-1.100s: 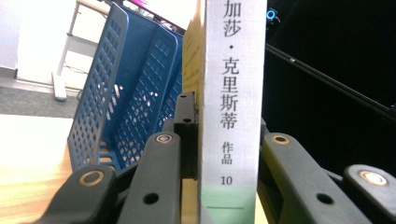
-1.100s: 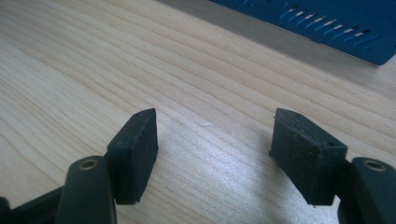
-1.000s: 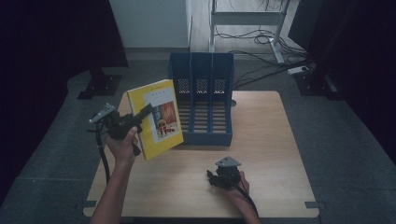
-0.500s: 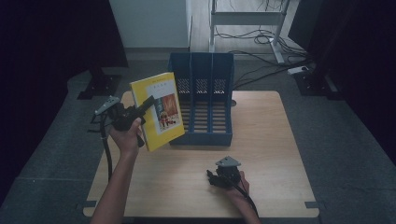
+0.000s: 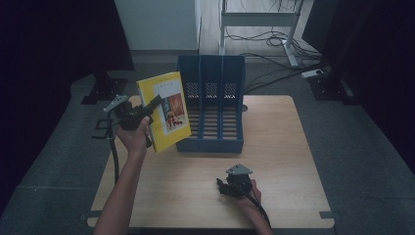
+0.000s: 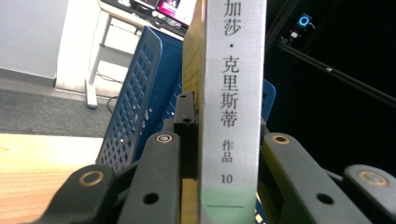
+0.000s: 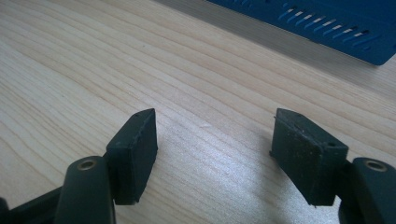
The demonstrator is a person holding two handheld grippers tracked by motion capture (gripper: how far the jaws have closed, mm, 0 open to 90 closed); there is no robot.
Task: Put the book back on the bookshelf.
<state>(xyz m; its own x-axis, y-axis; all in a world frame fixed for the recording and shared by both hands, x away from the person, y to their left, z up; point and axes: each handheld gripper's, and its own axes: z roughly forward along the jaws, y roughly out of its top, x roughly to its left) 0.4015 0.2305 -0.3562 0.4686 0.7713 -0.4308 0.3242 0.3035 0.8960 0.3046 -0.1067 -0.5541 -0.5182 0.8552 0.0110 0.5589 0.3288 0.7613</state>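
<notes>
Yellow book (image 5: 164, 111) is in the air at the left of the table, upright and slightly tilted, its cover facing the high camera and its far edge just beside the left wall of the blue file rack (image 5: 211, 105). It is carried this way, on edge rather than flat, most likely so that it can slide straight down into one of the rack's narrow upright slots. The left gripper (image 5: 147, 108) pinches it from the spine side: in the left gripper view the grey spine (image 6: 231, 107) with its printed characters stands between the two black jaws, which press on the covers at either side, a grip that leaves the book's far edge free to enter a slot first. The rack stands at the back of the wooden table (image 5: 284, 161), with three compartments that look empty as far as the slatted floor shows. The right gripper (image 5: 230, 187) rests low at the near edge of the table, well apart from the book; its jaws stand spread with nothing between them, only bare wood beneath, so it seems to be waiting out of the way.
</notes>
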